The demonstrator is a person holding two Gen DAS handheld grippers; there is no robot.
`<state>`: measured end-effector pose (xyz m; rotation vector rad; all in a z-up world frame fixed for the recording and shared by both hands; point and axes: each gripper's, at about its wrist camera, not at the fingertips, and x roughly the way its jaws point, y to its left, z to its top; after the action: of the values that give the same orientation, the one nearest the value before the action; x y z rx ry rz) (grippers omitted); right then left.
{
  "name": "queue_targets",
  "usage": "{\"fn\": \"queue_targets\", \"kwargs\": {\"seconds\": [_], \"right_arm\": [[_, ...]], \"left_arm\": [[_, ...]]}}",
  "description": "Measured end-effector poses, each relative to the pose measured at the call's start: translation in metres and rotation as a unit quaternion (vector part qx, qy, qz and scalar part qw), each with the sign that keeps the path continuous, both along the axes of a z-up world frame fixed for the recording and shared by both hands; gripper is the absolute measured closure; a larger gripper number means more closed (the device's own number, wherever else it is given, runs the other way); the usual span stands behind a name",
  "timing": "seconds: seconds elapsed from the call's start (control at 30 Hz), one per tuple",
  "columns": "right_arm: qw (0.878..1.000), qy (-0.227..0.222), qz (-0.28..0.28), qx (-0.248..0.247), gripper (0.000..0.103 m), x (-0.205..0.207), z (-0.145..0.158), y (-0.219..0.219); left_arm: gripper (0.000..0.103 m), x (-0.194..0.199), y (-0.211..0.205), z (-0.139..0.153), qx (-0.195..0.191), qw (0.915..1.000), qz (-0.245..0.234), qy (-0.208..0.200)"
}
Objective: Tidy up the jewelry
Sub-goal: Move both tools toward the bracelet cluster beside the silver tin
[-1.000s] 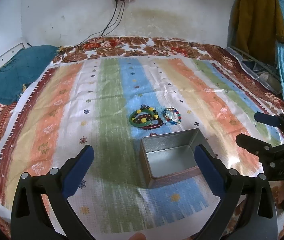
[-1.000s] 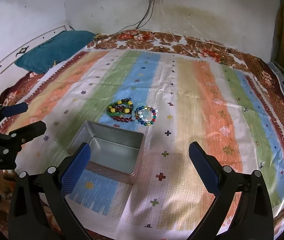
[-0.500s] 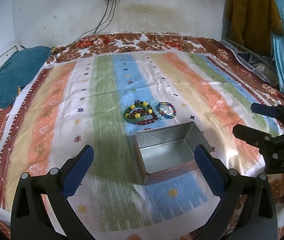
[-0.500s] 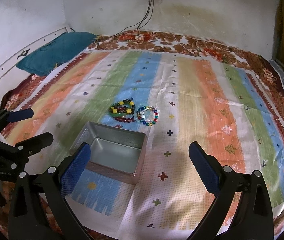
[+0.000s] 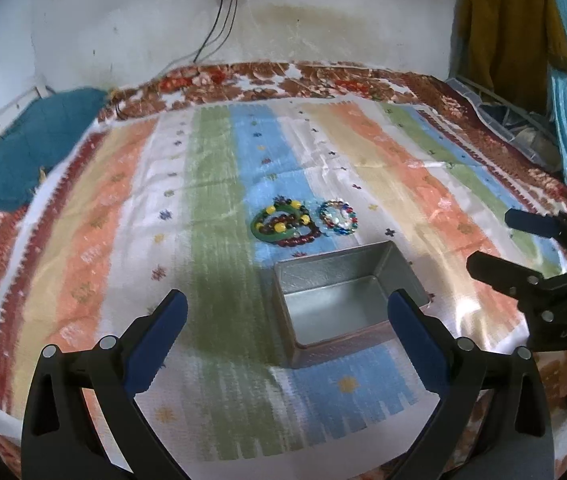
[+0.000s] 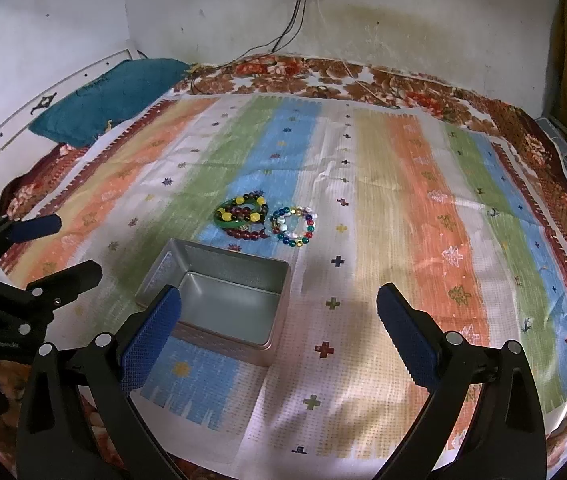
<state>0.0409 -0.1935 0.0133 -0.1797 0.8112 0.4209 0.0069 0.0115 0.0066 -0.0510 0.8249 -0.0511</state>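
Both grippers hang over the striped bedspread (image 6: 363,184) with jaws spread wide and nothing in them. The left gripper (image 5: 287,320) sits just in front of the metal tin (image 5: 343,300), and the right gripper (image 6: 279,312) is beside it. The tin has no lid on and nothing inside. Just past its far edge lie the bracelets: a green, yellow and dark red pile (image 6: 241,216), and a multicolored beaded one (image 6: 293,226) right next to it.
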Motion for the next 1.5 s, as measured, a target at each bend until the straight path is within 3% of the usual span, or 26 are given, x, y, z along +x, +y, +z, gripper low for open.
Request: {"fn": "queue_targets", "kwargs": {"seconds": [0.27,0.53,0.9,1.0,1.13,1.4,1.5], "right_arm": [[1.000,0.009,-0.005,0.008,0.004,0.007,-0.003,0.001],[1.000,0.021,-0.007,0.008,0.004,0.020,-0.009,0.003],[0.999,0.030,-0.021,0.008,0.004,0.044,-0.010,0.000],[0.999,0.030,-0.020,0.006,0.004,0.054,-0.010,0.005],[0.999,0.036,-0.023,0.004,0.004,0.066,-0.012,0.008],[0.998,0.049,-0.033,-0.001,0.004,0.084,-0.018,0.013],[0.998,0.055,-0.038,0.001,0.004,0.092,-0.021,0.013]], "left_arm": [[0.005,0.007,0.005,-0.008,0.005,0.9997,0.020,0.015],[0.005,0.019,0.003,-0.003,0.055,0.9982,0.024,-0.005],[0.005,0.045,0.012,-0.007,0.052,0.9980,0.034,0.015],[0.005,0.051,0.015,-0.008,0.033,0.9983,0.042,0.024],[0.005,0.057,0.017,-0.011,0.044,0.9970,0.055,0.031],[0.005,0.083,0.026,-0.017,0.023,0.9966,0.062,0.050],[0.005,0.093,0.030,-0.022,-0.002,0.9958,0.064,0.065]]}}
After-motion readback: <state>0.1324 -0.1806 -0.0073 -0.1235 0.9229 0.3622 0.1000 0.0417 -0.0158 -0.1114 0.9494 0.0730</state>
